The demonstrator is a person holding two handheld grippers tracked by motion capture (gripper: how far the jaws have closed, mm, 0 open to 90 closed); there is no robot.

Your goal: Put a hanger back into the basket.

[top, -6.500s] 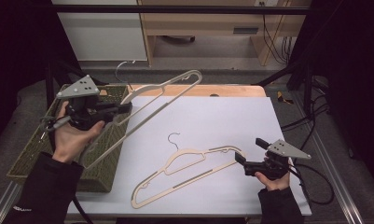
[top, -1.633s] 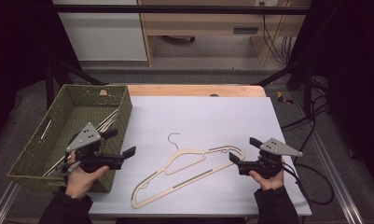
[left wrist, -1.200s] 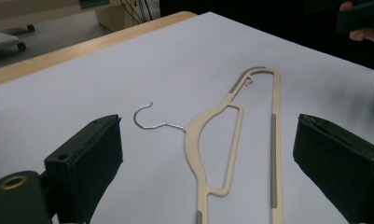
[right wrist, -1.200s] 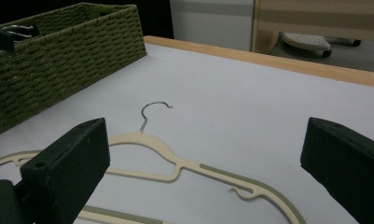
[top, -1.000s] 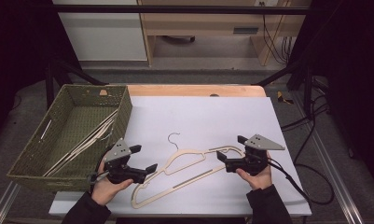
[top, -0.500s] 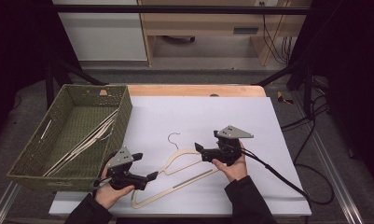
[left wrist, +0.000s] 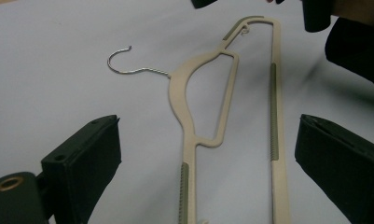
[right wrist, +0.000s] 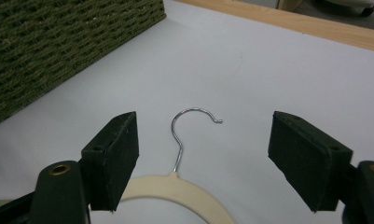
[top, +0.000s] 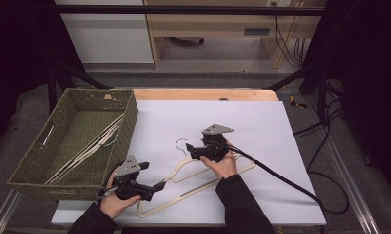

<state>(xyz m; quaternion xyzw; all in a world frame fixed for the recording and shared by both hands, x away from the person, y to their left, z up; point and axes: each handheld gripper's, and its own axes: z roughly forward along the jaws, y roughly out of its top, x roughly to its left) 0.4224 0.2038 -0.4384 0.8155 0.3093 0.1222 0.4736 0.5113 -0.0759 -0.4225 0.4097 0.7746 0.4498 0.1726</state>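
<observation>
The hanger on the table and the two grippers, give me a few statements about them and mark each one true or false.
1. The hanger lies flat on the white table. True.
2. The right gripper is shut on the metal hook. False: its jaws stand wide open on either side of the hook, without touching it.
3. The left gripper is open, with the hanger's end between its jaws. True.
4. The green basket is empty. False: pale hangers lie inside it.
5. The basket sits at the table's left side. True.
6. The hanger is made of black wire. False: it is a beige body with a metal hook.
</observation>
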